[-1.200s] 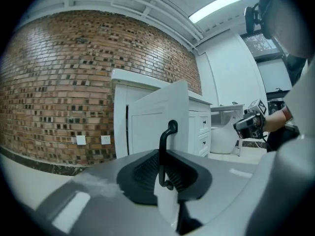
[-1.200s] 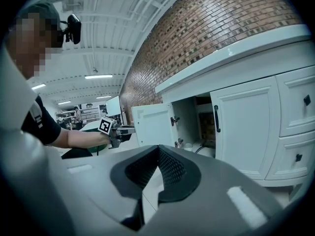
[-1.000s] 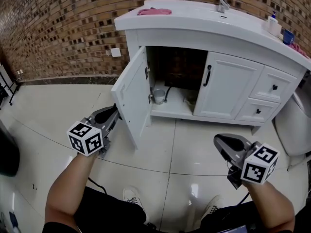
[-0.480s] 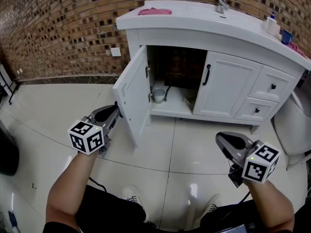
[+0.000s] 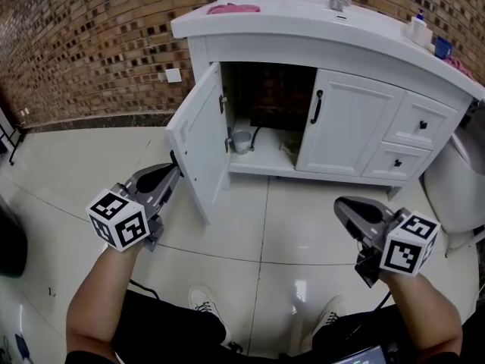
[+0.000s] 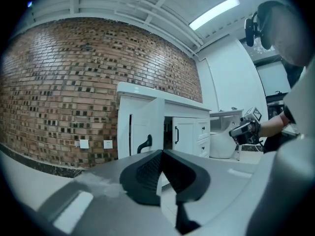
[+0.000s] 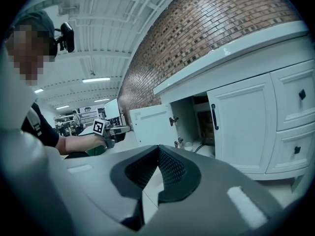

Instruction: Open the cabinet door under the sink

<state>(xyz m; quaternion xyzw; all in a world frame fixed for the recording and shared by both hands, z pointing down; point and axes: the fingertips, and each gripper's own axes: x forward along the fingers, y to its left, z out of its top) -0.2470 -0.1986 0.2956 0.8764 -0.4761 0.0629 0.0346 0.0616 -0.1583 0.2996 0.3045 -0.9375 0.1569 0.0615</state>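
Looking down from your head, glossy cream floor tiles (image 5: pixel 303 226) meet a brown brick wall (image 5: pixel 91 44); the white cabinet door (image 5: pixel 198 139) stands open just beside your left gripper (image 5: pixel 173 174). In the left gripper view, its jaws are together and empty. In the right gripper view, your right gripper (image 7: pixel 158 147) is closed on nothing too, with the door well ahead

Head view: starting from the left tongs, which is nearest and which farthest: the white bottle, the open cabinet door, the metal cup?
1. Open cabinet door, just ahead of the left tongs.
2. Metal cup, inside the cabinet, left part.
3. White bottle, far right on the countertop.
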